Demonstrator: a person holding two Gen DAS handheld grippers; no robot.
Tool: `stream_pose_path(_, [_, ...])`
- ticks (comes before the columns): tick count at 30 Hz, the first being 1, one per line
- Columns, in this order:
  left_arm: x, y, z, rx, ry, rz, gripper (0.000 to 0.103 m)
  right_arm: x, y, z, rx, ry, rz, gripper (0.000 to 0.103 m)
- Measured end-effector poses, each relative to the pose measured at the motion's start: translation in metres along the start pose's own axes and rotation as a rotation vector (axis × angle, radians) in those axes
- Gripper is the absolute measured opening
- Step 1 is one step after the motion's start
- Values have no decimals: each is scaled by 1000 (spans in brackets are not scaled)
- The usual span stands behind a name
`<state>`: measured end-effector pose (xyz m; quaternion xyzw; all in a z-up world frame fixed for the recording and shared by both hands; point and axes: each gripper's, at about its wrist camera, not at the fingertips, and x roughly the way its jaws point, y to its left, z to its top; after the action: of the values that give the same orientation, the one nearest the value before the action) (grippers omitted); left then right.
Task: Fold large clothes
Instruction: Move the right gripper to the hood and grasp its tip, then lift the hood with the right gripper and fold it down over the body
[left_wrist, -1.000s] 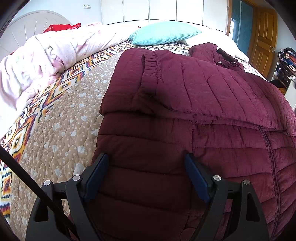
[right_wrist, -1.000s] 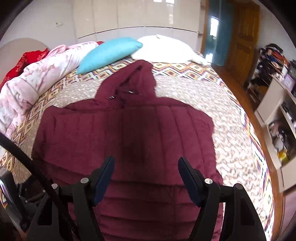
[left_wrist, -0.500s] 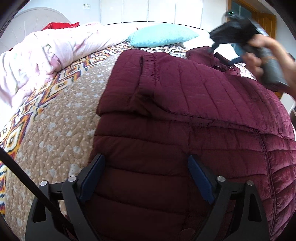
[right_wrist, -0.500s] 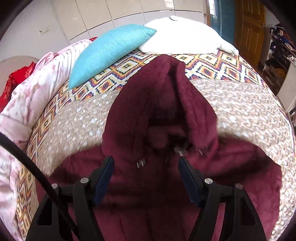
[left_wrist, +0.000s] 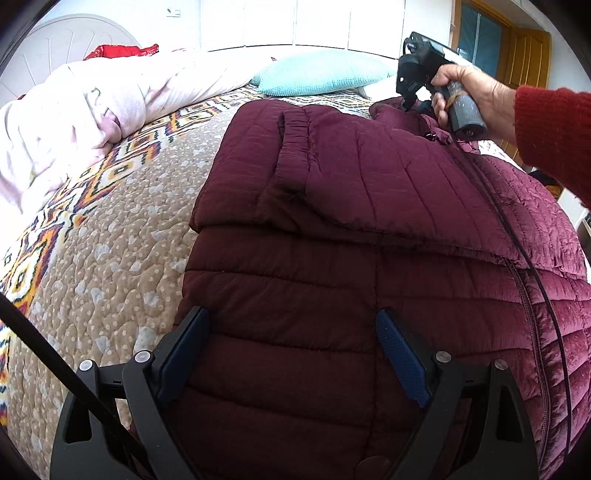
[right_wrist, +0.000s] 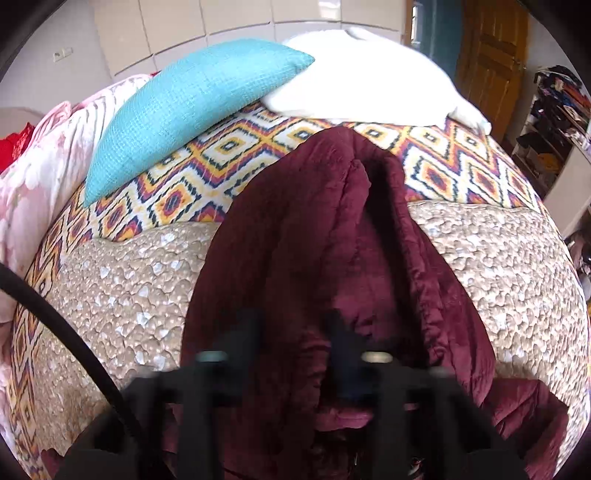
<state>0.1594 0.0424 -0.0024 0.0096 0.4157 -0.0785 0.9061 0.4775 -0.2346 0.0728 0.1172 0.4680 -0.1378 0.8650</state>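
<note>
Mostly puffy quilted maroon jacket (left_wrist: 332, 280), hood (right_wrist: 332, 229) peaked.

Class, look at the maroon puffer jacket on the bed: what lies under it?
Under the maroon puffer jacket lies the bed's quilted bedspread. The part beneath it, and anything else there, is covered.

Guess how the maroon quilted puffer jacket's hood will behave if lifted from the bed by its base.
The maroon quilted puffer jacket probably lifts light for its bulk: puffy channels suggest airy fill. Its hood lies creased and collapsed, so it would likely flop and drag the body. The right tool, blurred, has just been closing at the hood's base; the smooth shell may slip.
</note>
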Motion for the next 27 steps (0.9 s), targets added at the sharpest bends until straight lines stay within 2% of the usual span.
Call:
stream_pose_path(5, [1, -1, 1, 2, 3, 2, 91, -42, 13, -4, -76, -75, -7, 12])
stream_pose_path(8, [2, 1, 1, 3, 5, 0, 91, -88, 17, -21, -120, -109, 65, 11])
stream_pose_path(10, [3, 2, 1, 4, 8, 2, 91, -121, 19, -43, -165, -128, 106, 10])
stream_pose_path(13, [3, 2, 2, 4, 10, 1, 91, -161, 13, -93, -201, -128, 174, 10])
stream_pose_path(16, [3, 3, 2, 3, 10, -2, 91, -176, 0, -156, -211, -73, 220, 9])
stream_pose_path(18, [3, 4, 2, 2, 11, -3, 91, -171, -12, -196, -188, -5, 256, 5])
stream_pose_path(20, [4, 5, 3, 0, 11, -6, 91, -165, -22, -232, -191, 42, 242, 6])
stream_pose_path(22, [4, 5, 3, 0, 12, -7, 91, -163, -37, -265, -202, 68, 184, 6])
stream_pose_path(25, [3, 5, 3, 2, 13, -4, 91, -174, -61, -283, -158, 83, 179, 7])
stream_pose_path(27, [3, 5, 2, 2, 13, -4, 91, -191, -77, -277, -129, 50, 163, 11])
